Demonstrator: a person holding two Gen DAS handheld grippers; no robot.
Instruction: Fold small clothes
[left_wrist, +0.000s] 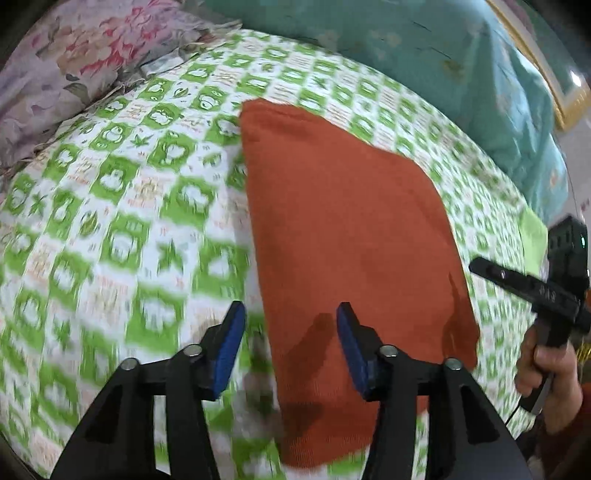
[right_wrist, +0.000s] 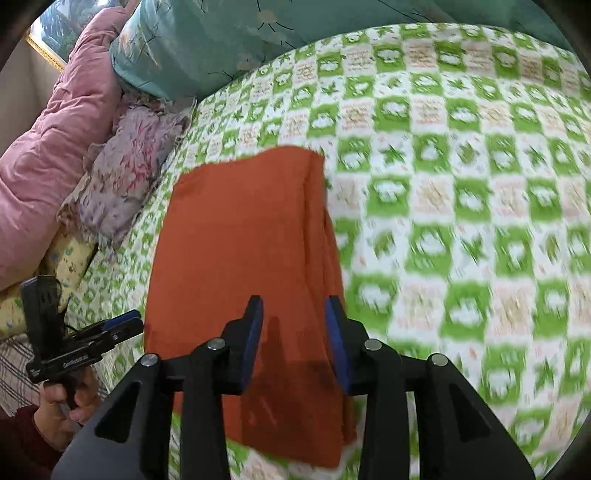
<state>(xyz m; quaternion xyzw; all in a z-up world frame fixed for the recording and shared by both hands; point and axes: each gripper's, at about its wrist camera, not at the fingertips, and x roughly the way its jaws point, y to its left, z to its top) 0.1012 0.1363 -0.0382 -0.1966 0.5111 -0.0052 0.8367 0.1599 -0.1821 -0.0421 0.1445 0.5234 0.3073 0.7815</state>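
Note:
An orange-red cloth (left_wrist: 343, 236) lies folded flat on the green-and-white checked bed cover (left_wrist: 110, 221); it also shows in the right wrist view (right_wrist: 240, 240), with a folded edge along its right side. My left gripper (left_wrist: 291, 332) is open and empty, hovering above the cloth's near left edge. My right gripper (right_wrist: 293, 325) is open and empty, above the cloth's near right part. The right gripper shows at the right edge of the left wrist view (left_wrist: 517, 280); the left gripper shows at the lower left of the right wrist view (right_wrist: 122, 325).
A teal quilt (left_wrist: 424, 55) lies along the far side of the bed. A floral pillow (left_wrist: 55, 66) and a pink quilt (right_wrist: 48, 155) sit at one end. The bed edge is near me.

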